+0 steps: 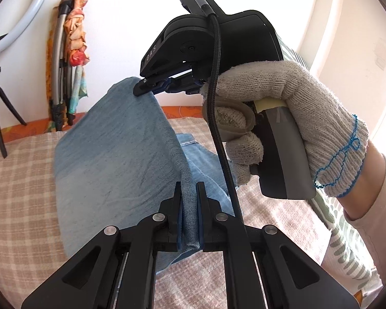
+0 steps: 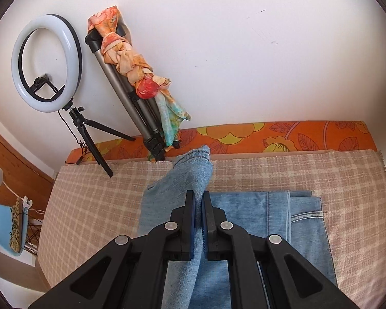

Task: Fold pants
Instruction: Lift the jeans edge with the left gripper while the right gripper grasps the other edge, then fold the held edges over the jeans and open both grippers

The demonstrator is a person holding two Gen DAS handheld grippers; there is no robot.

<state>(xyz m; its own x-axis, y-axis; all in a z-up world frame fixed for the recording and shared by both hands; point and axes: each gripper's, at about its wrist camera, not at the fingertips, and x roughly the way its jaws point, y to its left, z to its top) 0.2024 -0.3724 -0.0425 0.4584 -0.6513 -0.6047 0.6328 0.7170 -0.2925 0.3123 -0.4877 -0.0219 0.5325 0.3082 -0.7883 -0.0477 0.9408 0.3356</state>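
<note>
Now left gripper (image 1: 189, 195) and right gripper (image 2: 199, 203) clamped on pants (image 1: 110, 139) edge, lifted over blanket (image 1: 20, 180)

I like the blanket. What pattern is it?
Pink-beige and cream checks on the blanket, clearest in the right wrist view.

Faded matt denim pants (image 2: 247, 221) lie on a rough woven checked bedcover (image 2: 95, 206) (the glove (image 1: 290, 118) is coarse knitted cotton).
</note>
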